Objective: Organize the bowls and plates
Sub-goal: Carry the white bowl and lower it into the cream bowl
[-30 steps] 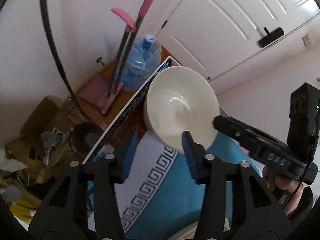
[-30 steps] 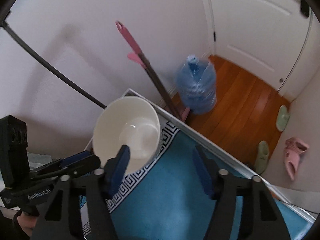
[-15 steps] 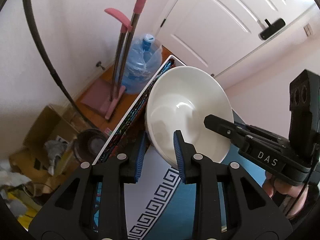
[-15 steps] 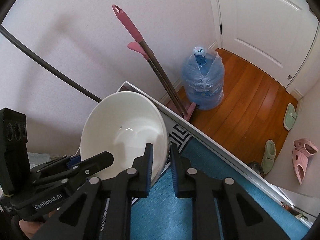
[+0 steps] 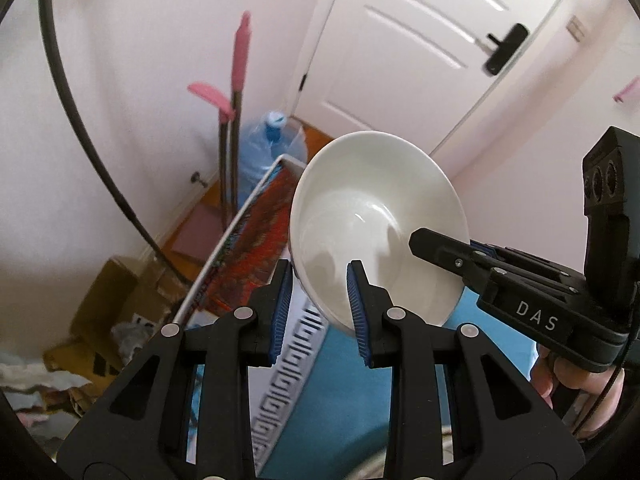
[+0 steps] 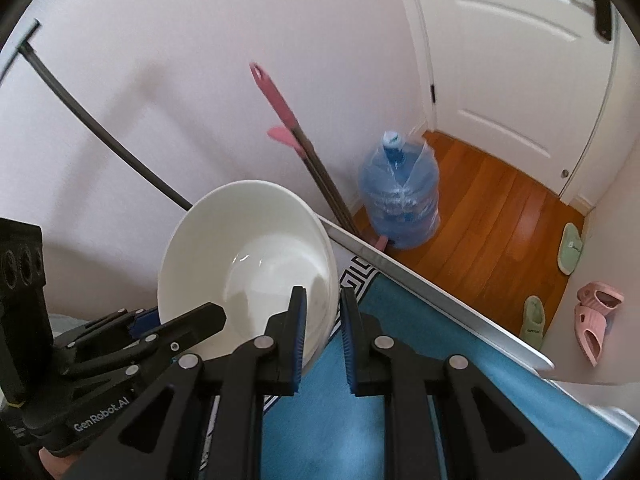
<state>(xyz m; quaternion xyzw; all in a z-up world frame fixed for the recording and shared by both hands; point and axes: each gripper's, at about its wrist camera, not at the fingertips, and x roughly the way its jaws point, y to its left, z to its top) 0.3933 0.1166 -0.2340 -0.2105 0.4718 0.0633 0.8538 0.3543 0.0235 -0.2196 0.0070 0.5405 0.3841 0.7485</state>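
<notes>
Blue table covering [image 6: 384, 432] with a white key-pattern border lies beneath a white bowl [image 5: 376, 220], held tilted in the air above the table's far edge. Left gripper [image 5: 320, 312] and right gripper [image 6: 323, 334] both clamp its rim, one on each side.

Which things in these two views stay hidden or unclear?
- Left wrist view: the near part of the bowl rim is behind the left gripper, so contact there is unsure.
- Right wrist view: the bowl's underside is turned away; the right gripper covers part of its rim.
- Both views: the table is cut off by the lower edge, so other dishes cannot be seen.
</notes>
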